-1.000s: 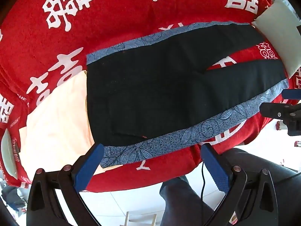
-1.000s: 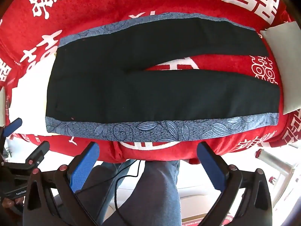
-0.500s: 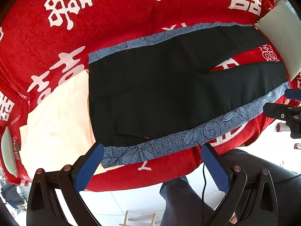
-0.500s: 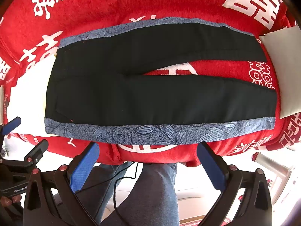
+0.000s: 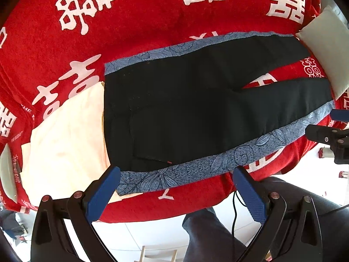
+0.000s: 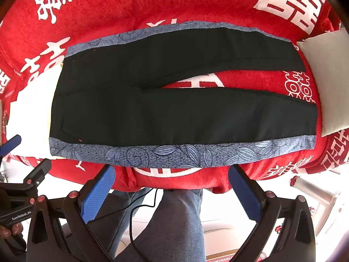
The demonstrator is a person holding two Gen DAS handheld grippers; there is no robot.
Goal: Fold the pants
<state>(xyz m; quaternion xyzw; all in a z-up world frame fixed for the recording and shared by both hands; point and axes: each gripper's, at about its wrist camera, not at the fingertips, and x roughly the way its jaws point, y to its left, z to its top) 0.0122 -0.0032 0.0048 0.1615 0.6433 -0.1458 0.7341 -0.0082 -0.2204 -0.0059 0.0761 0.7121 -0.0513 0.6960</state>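
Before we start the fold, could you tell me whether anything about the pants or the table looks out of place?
Nothing stands out. The pants lie flat on the red cloth, legs slightly apart. Their waist end overlaps a cream cloth. Both the left gripper and the right gripper are open, holding nothing.

My left wrist view: looks forward-down from near edge, waistband end close. My right wrist view: same facing, further toward hems. Both share black pants with blue leaf-print side stripes (image 5: 185, 118) (image 6: 174, 100), mid-frame.
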